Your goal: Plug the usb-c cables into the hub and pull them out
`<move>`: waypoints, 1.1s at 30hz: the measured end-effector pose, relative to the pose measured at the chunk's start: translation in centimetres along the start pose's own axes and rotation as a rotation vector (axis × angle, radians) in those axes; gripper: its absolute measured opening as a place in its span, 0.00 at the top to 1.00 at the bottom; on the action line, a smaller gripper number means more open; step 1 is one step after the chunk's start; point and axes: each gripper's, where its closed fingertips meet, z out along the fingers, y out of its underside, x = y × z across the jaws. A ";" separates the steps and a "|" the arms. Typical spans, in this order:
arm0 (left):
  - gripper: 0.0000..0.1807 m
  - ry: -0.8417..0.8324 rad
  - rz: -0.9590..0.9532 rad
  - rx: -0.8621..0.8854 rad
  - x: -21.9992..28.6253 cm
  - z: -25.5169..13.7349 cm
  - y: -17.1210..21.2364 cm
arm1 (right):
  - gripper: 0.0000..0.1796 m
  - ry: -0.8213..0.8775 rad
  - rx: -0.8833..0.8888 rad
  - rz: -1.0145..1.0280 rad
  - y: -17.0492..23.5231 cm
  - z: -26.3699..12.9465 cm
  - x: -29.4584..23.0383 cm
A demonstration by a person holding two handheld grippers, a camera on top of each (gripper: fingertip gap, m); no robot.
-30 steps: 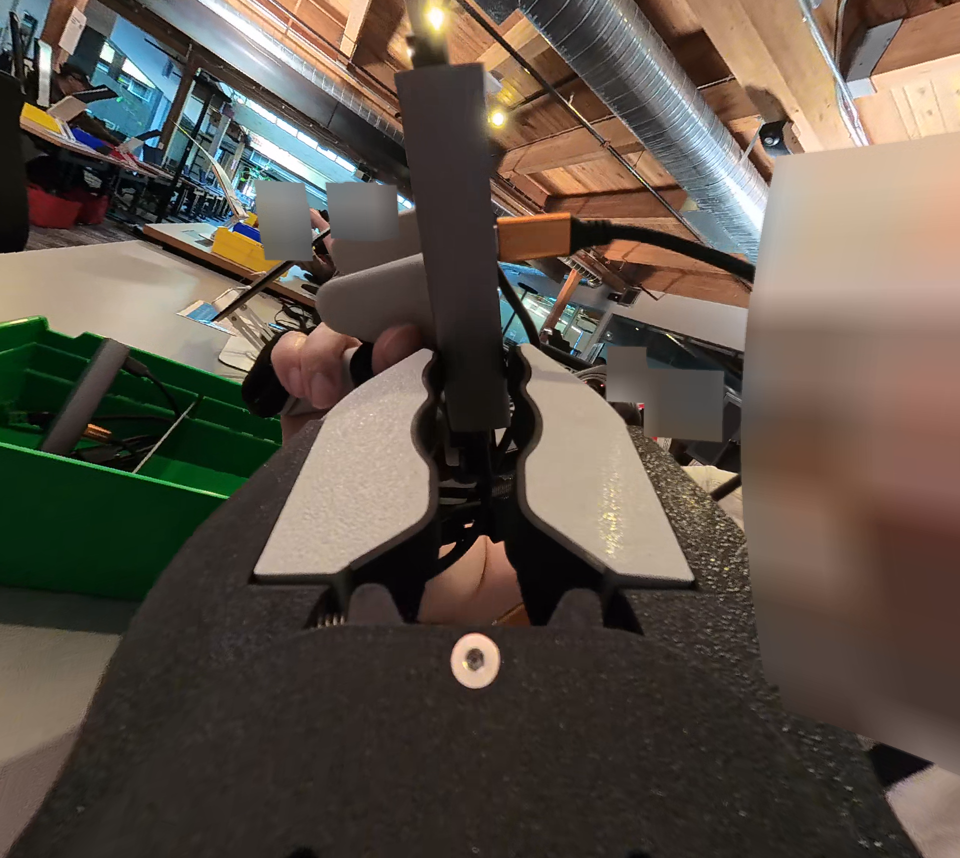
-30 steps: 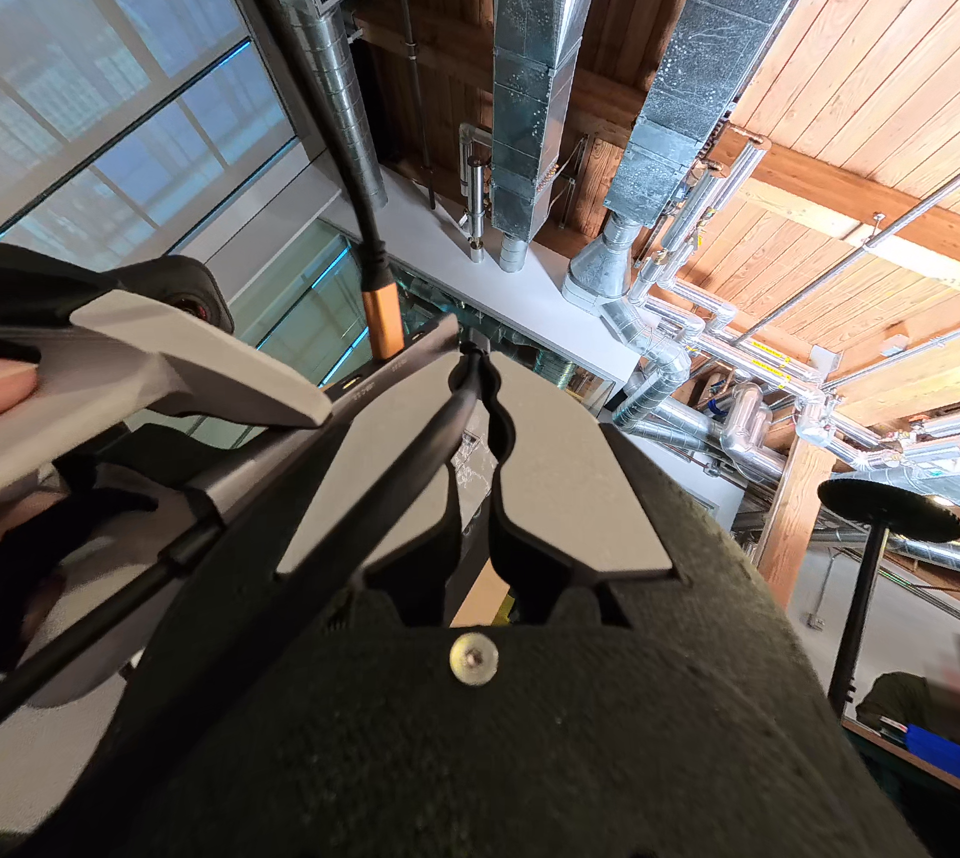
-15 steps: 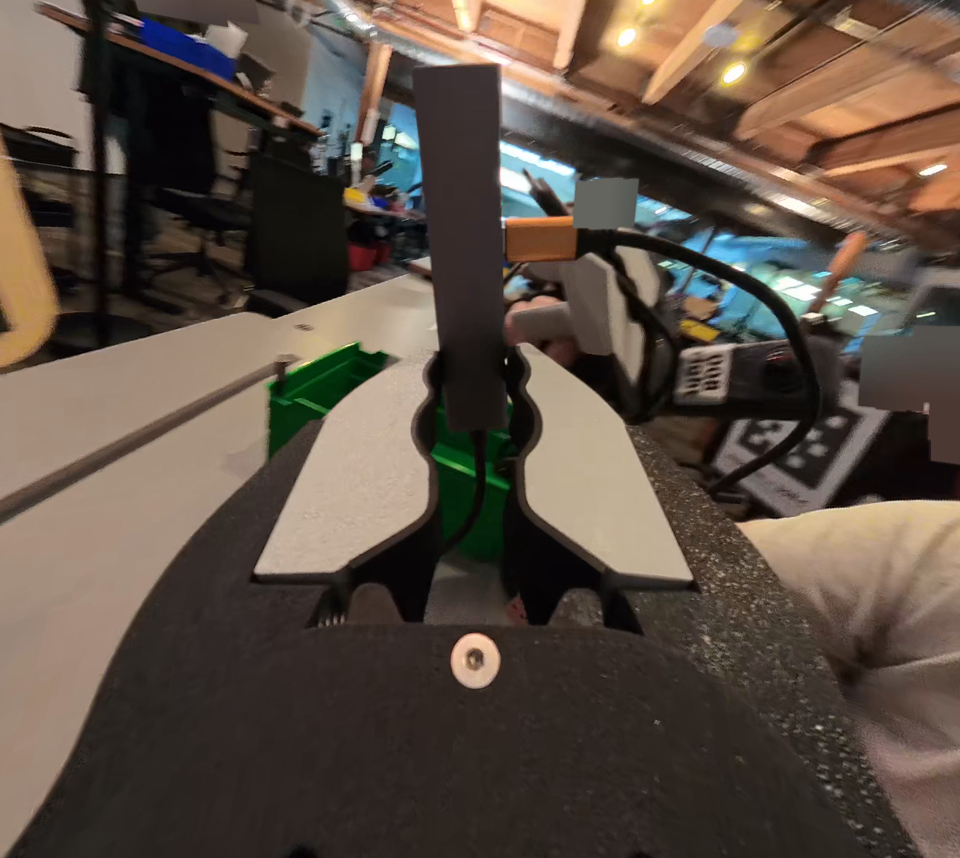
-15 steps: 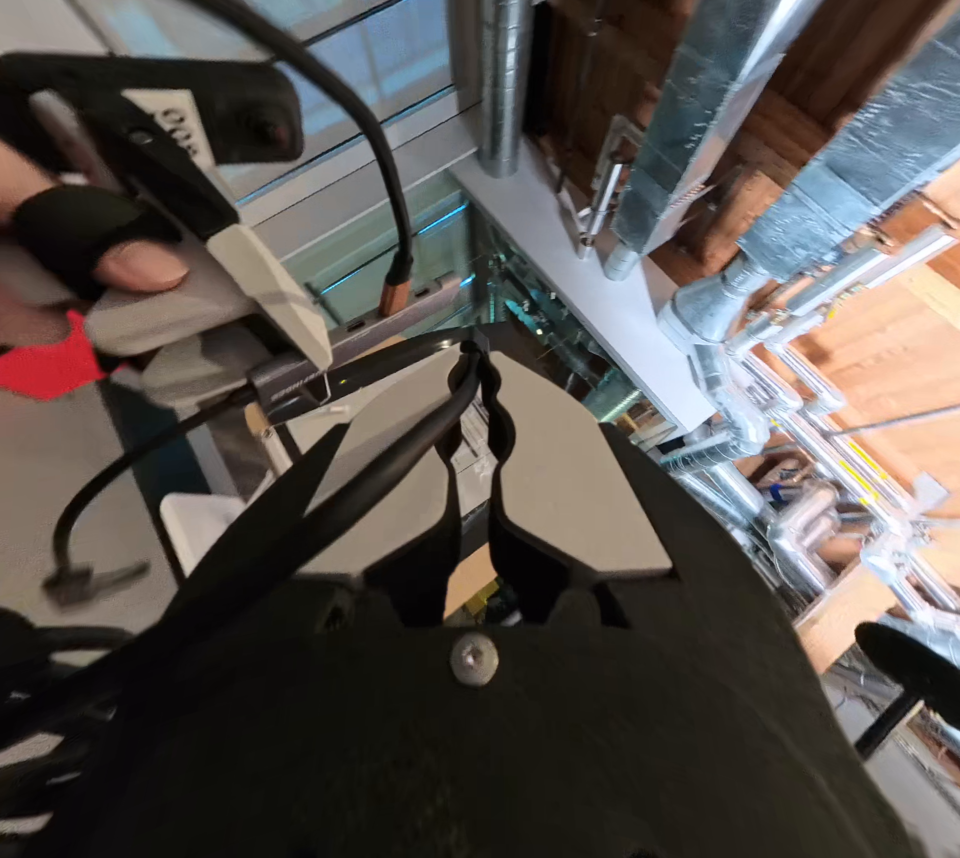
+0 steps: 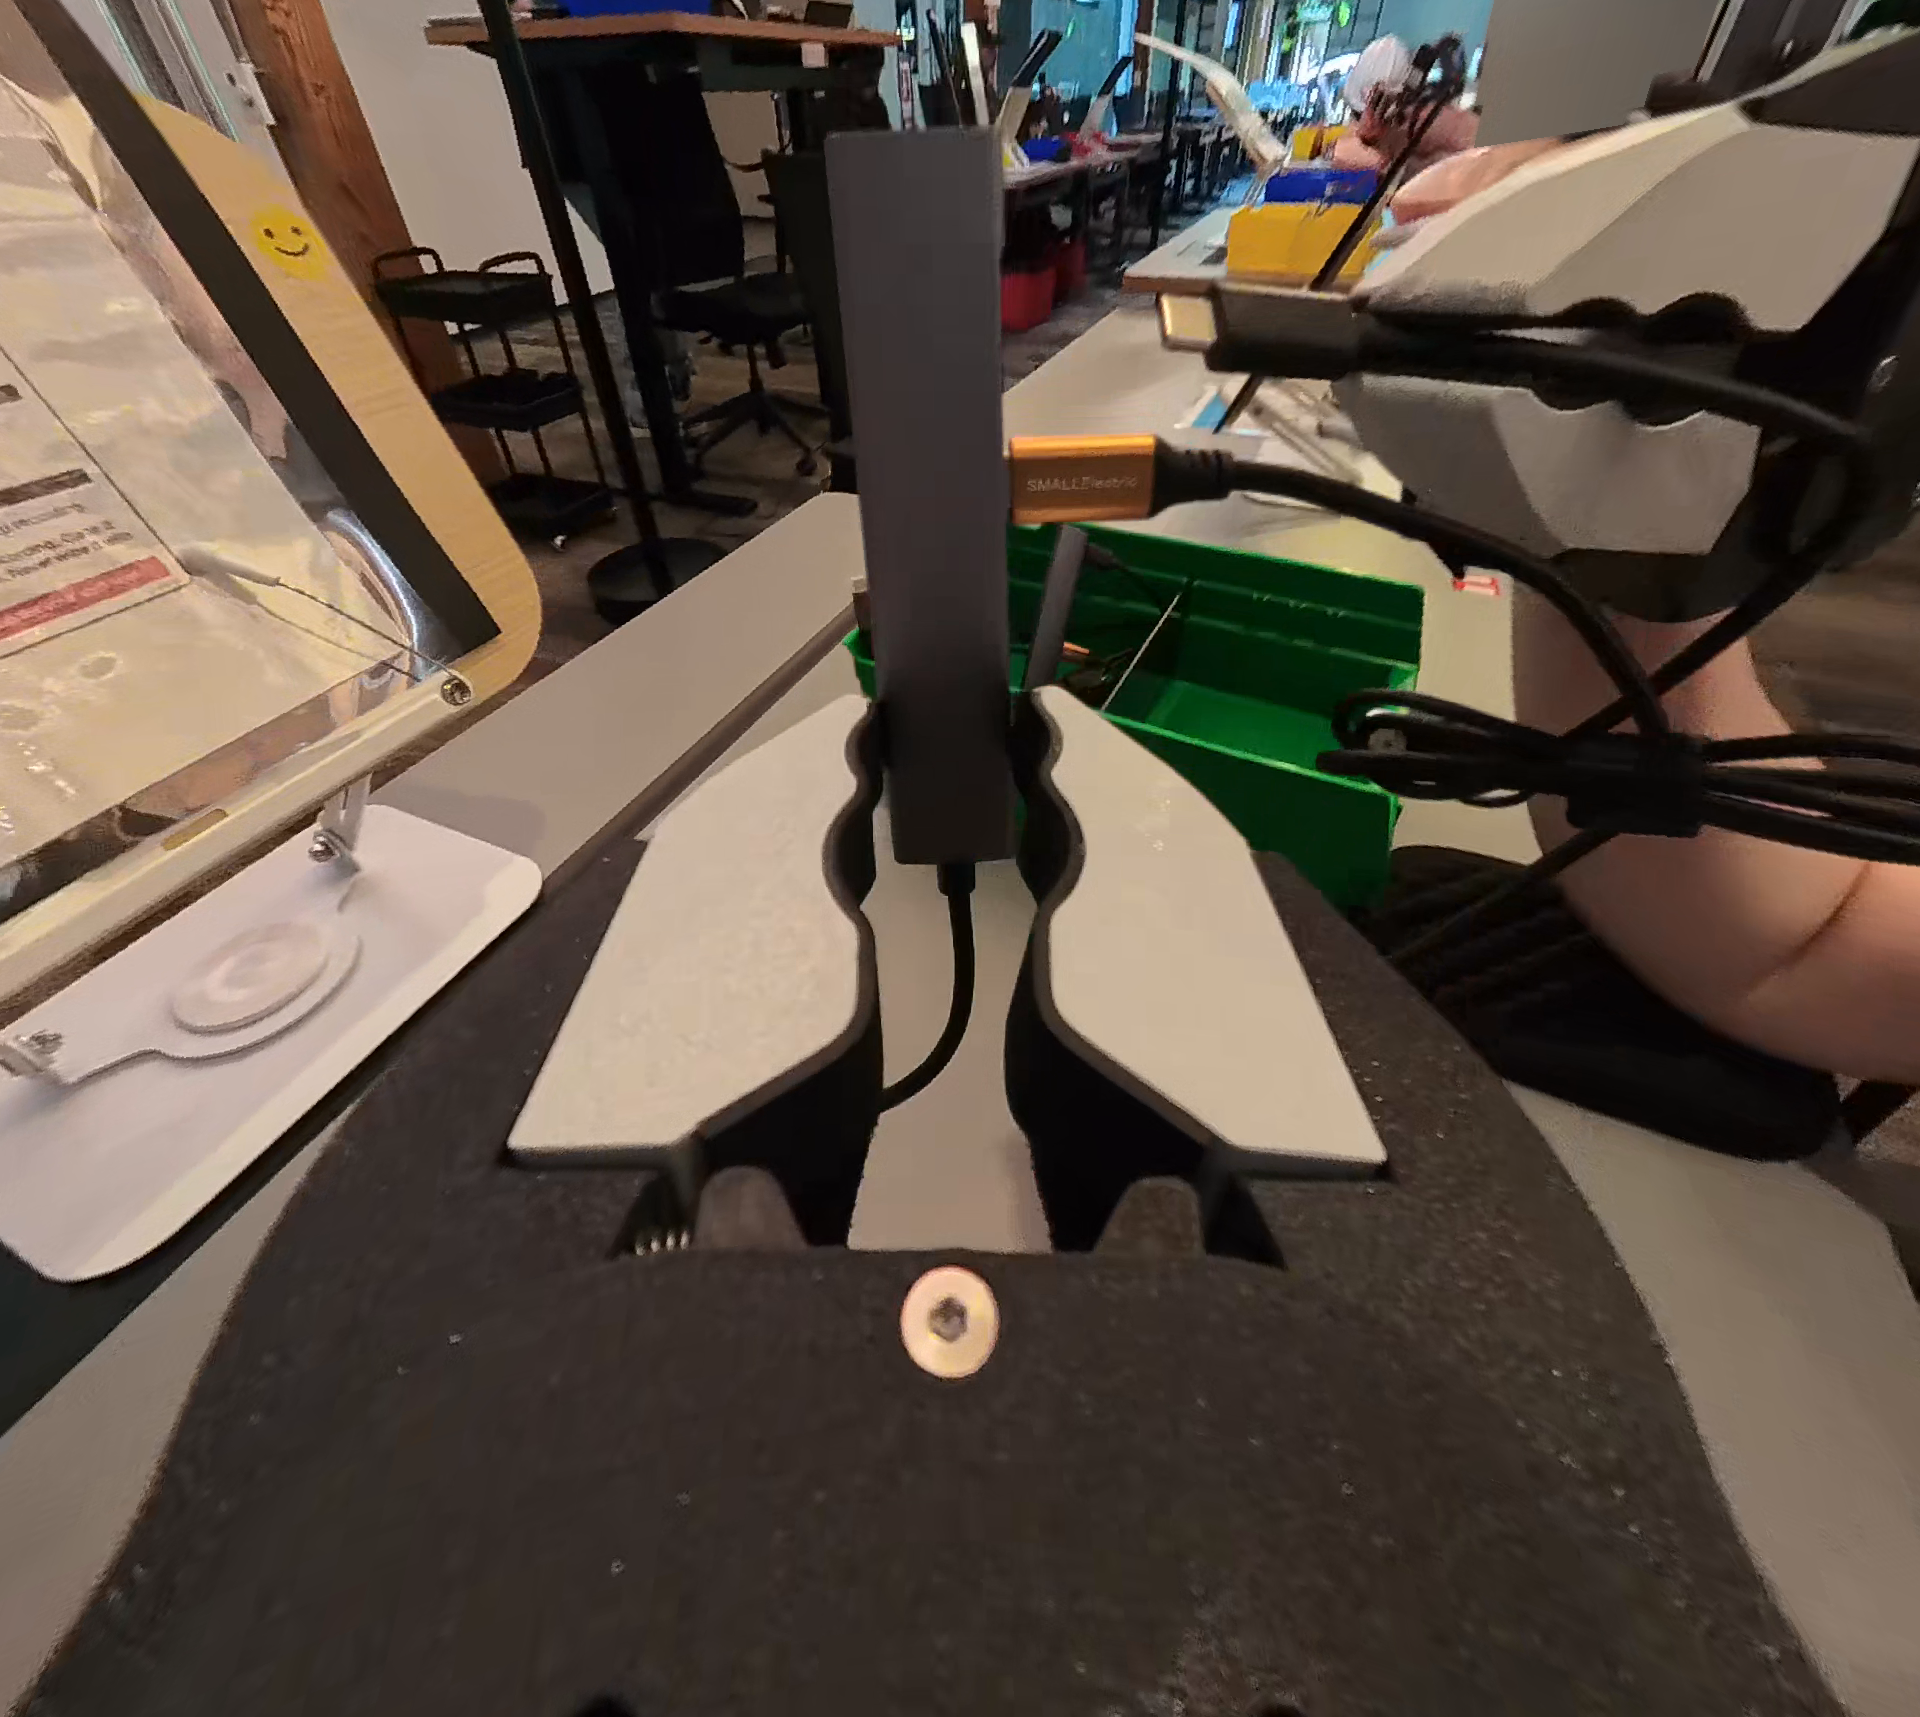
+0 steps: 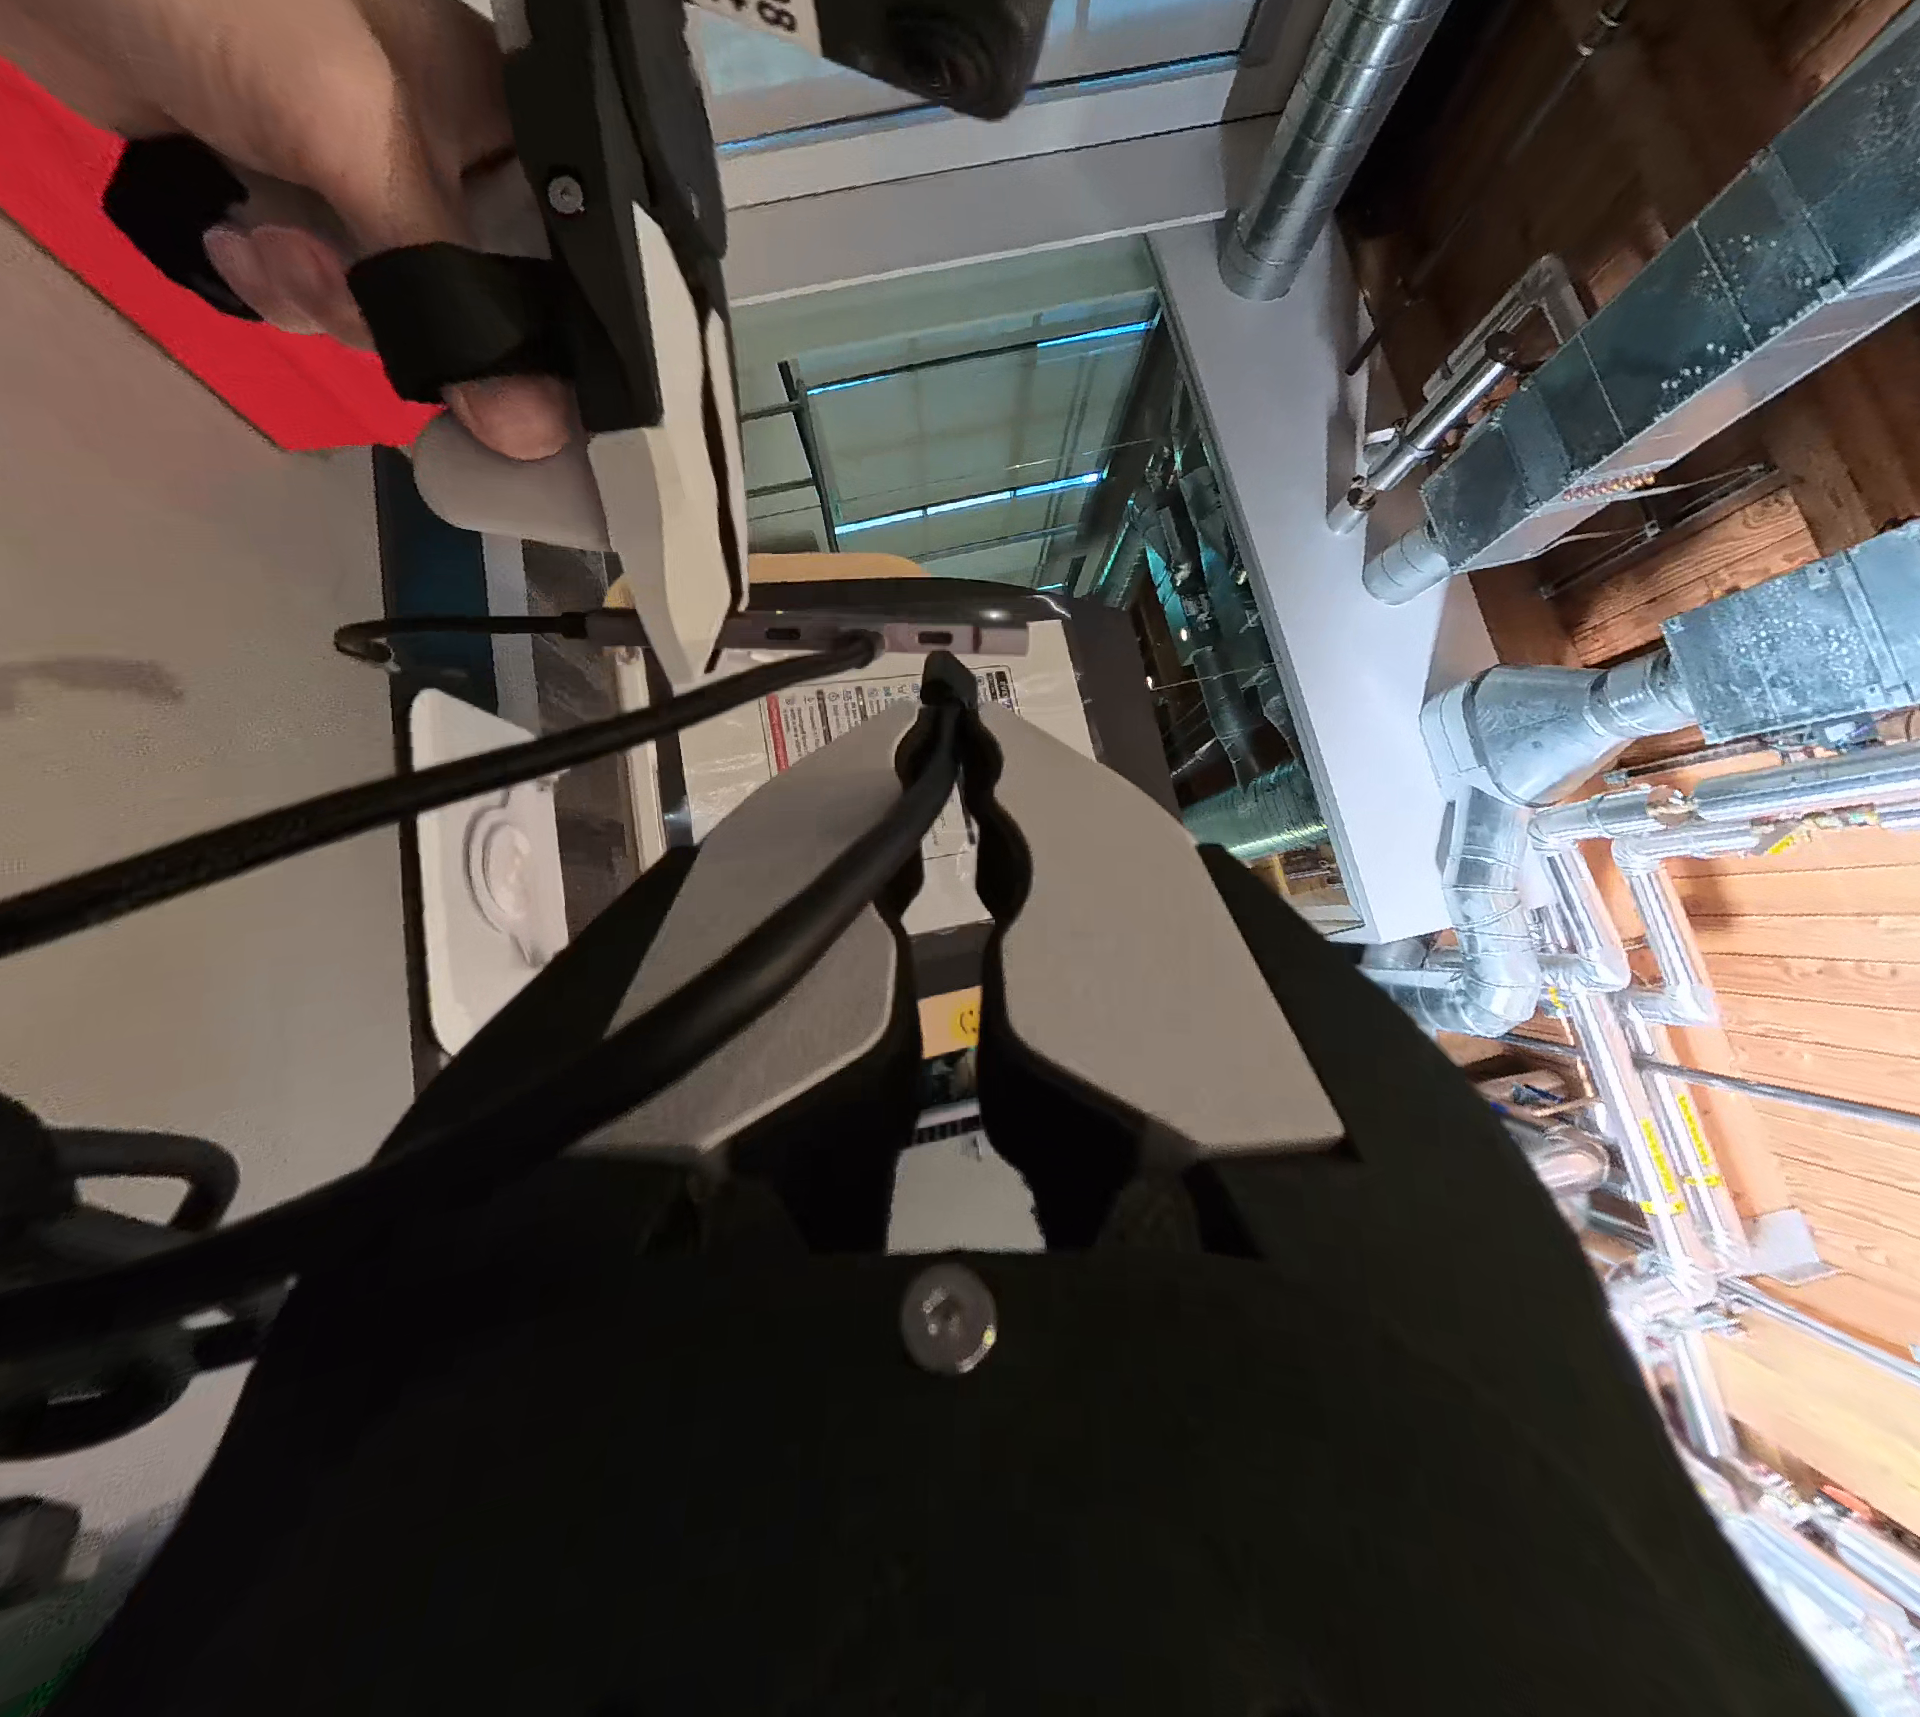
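Left wrist view shows the left tool (image 5: 951, 774) pinching the dark grey hub (image 5: 920, 462) upright above the table (image 5: 644, 711), with an orange-shelled cable (image 5: 1081, 478) already seated in its right edge. Just above it, the right tool (image 5: 1538, 322) is pressed together on a second, dark usb-c plug (image 5: 1262, 320), its tip near the hub but not touching. The step in hand looks like inserting this second cable. Next, the plug likely needs lining up with a free port (image 6: 935, 638), then a straight push while the hub is held steady.
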 end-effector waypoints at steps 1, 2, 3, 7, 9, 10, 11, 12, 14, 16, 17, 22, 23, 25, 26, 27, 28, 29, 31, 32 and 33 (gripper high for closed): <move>0.87 -0.004 0.013 -0.015 0.1 0.2 0.2 | 0.97 -0.008 0.000 -0.020 0.0 0.0 -0.2; 0.87 -0.010 0.028 -0.029 0.1 0.3 0.4 | 0.97 0.000 -0.005 -0.039 0.1 -0.1 -0.1; 0.87 -0.017 0.043 -0.043 0.2 0.4 0.6 | 0.97 0.002 -0.013 -0.051 0.2 -0.1 -0.1; 0.87 -0.029 0.083 -0.090 0.4 0.5 0.9 | 0.97 -0.036 -0.016 -0.098 0.6 -0.1 -0.9; 0.87 -0.025 0.093 -0.113 0.6 0.5 1.1 | 0.97 -0.034 -0.033 -0.111 0.9 0.0 -1.0; 0.87 -0.023 0.097 -0.127 0.7 0.5 1.2 | 0.97 -0.034 -0.037 -0.118 1.0 0.1 -1.0; 0.87 -0.024 0.102 -0.141 0.7 0.4 1.3 | 0.97 -0.035 -0.039 -0.125 1.1 0.1 -1.1; 0.87 -0.027 0.108 -0.153 0.7 0.4 1.4 | 0.97 -0.035 -0.040 -0.131 1.2 0.1 -1.1; 0.87 -0.029 0.113 -0.172 0.7 0.3 1.5 | 0.97 -0.045 -0.043 -0.132 1.3 0.1 -1.3; 0.87 -0.026 0.110 -0.186 0.8 0.3 1.7 | 0.97 -0.053 -0.041 -0.138 1.3 0.1 -1.5; 0.87 -0.026 0.106 -0.196 0.8 0.3 1.8 | 0.97 -0.061 -0.036 -0.144 1.2 0.1 -1.7; 0.87 -0.025 0.107 -0.253 0.8 0.1 2.4 | 0.97 -0.084 -0.045 -0.176 1.3 0.3 -2.3; 0.87 -0.024 0.105 -0.264 0.8 0.0 2.5 | 0.97 -0.091 -0.045 -0.176 1.4 0.3 -2.4; 0.87 -0.016 0.094 -0.277 0.8 -0.1 2.6 | 0.97 -0.101 -0.040 -0.179 1.4 0.3 -2.7; 0.87 -0.012 0.087 -0.281 0.8 -0.1 2.7 | 0.97 -0.113 -0.040 -0.180 1.4 0.3 -2.9; 0.87 -0.008 0.081 -0.285 0.9 -0.2 2.7 | 0.97 -0.115 -0.038 -0.184 1.4 0.3 -3.0; 0.87 -0.006 0.077 -0.289 0.8 -0.2 2.7 | 0.97 -0.113 -0.035 -0.183 1.4 0.3 -3.0; 0.87 -0.008 0.075 -0.294 0.8 -0.2 2.8 | 0.97 -0.115 -0.034 -0.179 1.4 0.3 -3.0; 0.87 -0.012 0.067 -0.301 0.6 -0.3 2.9 | 0.97 -0.109 -0.026 -0.168 1.4 0.3 -2.9; 0.87 -0.010 0.058 -0.301 0.5 -0.4 3.0 | 0.97 -0.108 -0.017 -0.156 1.3 0.3 -2.8; 0.87 -0.002 0.044 -0.297 0.5 -0.5 2.9 | 0.97 -0.109 -0.009 -0.141 1.2 0.2 -2.7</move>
